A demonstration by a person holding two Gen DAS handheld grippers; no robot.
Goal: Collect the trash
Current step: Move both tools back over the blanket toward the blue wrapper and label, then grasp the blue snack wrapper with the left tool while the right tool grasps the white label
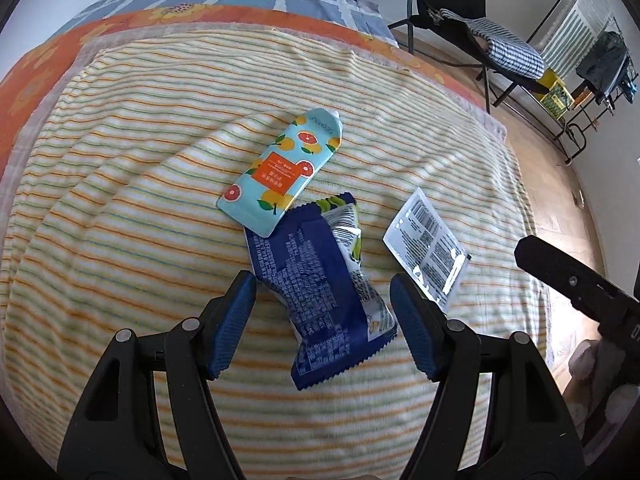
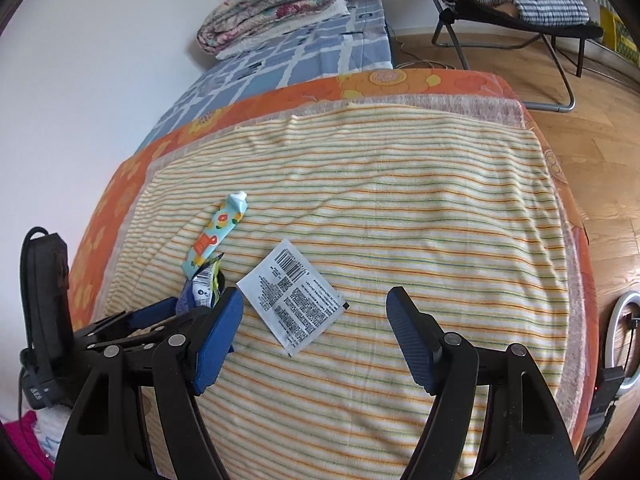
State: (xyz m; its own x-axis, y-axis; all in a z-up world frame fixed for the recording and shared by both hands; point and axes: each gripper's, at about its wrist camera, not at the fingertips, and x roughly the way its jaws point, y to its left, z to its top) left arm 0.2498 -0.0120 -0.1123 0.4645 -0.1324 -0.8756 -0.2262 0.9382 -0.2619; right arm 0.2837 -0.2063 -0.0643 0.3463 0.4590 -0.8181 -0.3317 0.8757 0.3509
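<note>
Surface: striped blanket (image 2: 400, 208) over an orange sheet on a bed; wood floor (image 2: 600, 128) and a folding chair (image 2: 500, 20) beyond.

3 wrappers lie on the blanket. The blue wrapper (image 1: 316, 300) sits between the spread fingers of the left gripper (image 1: 324, 312), long axis running away from it. The right gripper (image 2: 314, 328), fingers parted and holding nothing, hovers beside the white packet (image 2: 294, 300), which lies diagonally. The fruit-print pouch (image 1: 282, 172) points away, tilted right.

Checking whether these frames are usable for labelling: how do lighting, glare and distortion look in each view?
Left wrist view: even daylight, glare patches on the silver sachet, the blue wrapper sharp between the open left tongs, and fisheye bending the striped blanket.
Right wrist view: similar soft light, the sachet's print legible, dark corner vignetting, and the right tongs open.
</note>
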